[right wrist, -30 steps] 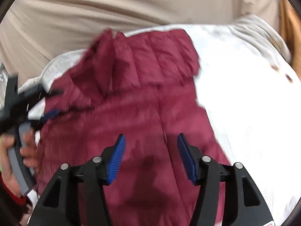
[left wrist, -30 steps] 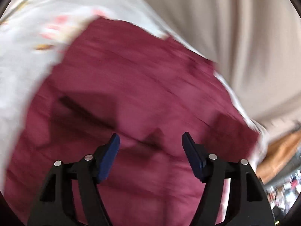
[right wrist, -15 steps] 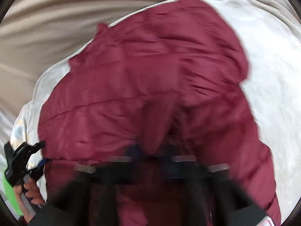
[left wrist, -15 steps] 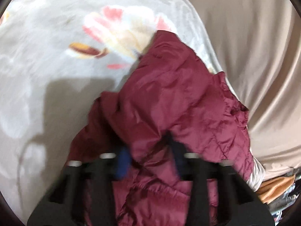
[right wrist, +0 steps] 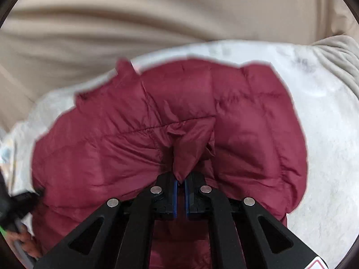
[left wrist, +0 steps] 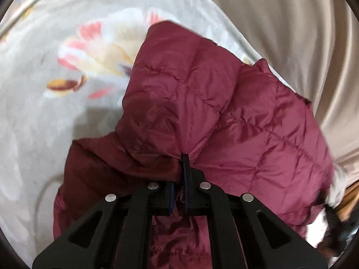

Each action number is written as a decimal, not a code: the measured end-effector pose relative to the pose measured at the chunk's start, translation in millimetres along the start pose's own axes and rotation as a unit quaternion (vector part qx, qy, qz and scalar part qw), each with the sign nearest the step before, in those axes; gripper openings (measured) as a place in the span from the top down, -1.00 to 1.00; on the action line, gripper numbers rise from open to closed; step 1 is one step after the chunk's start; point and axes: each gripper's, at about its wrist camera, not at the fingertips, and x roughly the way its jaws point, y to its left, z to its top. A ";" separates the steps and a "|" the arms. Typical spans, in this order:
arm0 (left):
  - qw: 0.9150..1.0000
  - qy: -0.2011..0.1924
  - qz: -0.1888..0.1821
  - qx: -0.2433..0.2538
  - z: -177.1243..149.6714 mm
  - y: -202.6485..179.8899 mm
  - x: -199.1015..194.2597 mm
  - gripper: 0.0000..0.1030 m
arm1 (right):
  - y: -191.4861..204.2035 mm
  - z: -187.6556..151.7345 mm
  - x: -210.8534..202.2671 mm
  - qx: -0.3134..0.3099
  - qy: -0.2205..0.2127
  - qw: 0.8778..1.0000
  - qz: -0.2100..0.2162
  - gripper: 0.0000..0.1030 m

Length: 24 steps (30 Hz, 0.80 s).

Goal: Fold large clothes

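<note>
We note the quilted jacket (left wrist: 235, 116) ahead of the fingers: slick, faintly glossy cloth. Blanket (left wrist: 44, 116) beneath: soft, matt, fleecy. Gripper frames: matt black plastic, metal rivets.

Left claw (left wrist: 179, 179) fingertips buried in a fold of the maroon puffer jacket (left wrist: 224, 112); only one blue pad edge (left wrist: 185, 163) shows. Right claw (right wrist: 180, 183) pad tips hidden under a pinched jacket fold. Jacket's lower part cut off by the bottom edge in both views, behind the claw frames. Floral blanket (left wrist: 44, 112) print blurred. Clutter at the lower right edge of the left view (left wrist: 336, 235) too blurred to identify. Second tool and a hand (right wrist: 27, 239) at the right view's left edge, blurred, mostly cropped.
</note>
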 end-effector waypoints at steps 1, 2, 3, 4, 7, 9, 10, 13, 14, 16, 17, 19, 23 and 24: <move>1.000 -0.001 0.003 0.001 -0.7 -1.1 1.4 0.90 | -2.5 -0.3 -4.2 0.003 -0.019 1.000 0.009 0.91; 1.000 0.002 0.005 -0.002 -0.6 -0.9 2.0 0.88 | -4.4 -3.7 7.6 -0.003 -0.005 1.000 -0.013 0.90; 1.000 0.006 0.007 -0.006 -1.0 -0.5 3.0 0.86 | -8.7 -10.1 30.4 -0.009 0.050 0.998 -0.034 0.77; 1.000 0.008 0.007 -0.010 -1.5 -0.5 3.6 0.85 | -15.9 -18.4 42.8 -0.006 0.092 0.995 -0.033 0.75; 1.000 0.013 0.005 -0.007 -7.0 3.5 -17.3 0.72 | -21.2 -21.4 8.6 0.003 0.054 0.998 -0.044 0.71; 1.000 0.001 0.005 0.002 -16.5 12.8 -43.3 0.21 | -28.9 -28.2 -33.7 0.021 0.027 0.999 -0.033 0.46; 1.000 -0.012 0.005 0.007 -24.5 18.8 -58.6 0.07 | -33.6 -37.0 -57.9 0.027 0.019 0.999 -0.026 0.40; 0.999 -0.034 0.024 0.031 -51.9 41.7 -111.7 -0.36 | -54.4 -78.1 -127.9 0.034 0.025 0.998 -0.039 -0.01; 0.998 -0.029 0.030 0.038 -62.0 51.4 -125.2 -0.50 | -62.3 -91.6 -142.4 0.039 0.037 0.998 -0.044 -0.09; 0.998 -0.011 0.046 0.047 -88.4 78.3 -152.2 -0.69 | -82.7 -125.3 -175.3 0.052 0.069 0.994 -0.069 -0.16; 0.998 -0.001 0.052 0.047 -99.1 88.5 -160.4 -0.79 | -96.8 -137.2 -182.9 0.063 0.082 0.992 -0.077 -0.22; 0.997 0.031 0.056 0.038 -121.7 109.2 -171.0 -0.79 | -123.0 -173.9 -205.4 0.096 0.112 0.986 -0.082 -0.28; 0.997 0.077 0.026 -0.010 -150.8 127.4 -167.8 -0.79 | -146.6 -205.6 -218.0 0.170 0.130 0.975 -0.053 -0.30; 0.996 0.081 0.022 -0.023 -153.5 129.6 -163.4 -0.79 | -147.4 -210.0 -217.5 0.182 0.127 0.974 -0.044 -0.30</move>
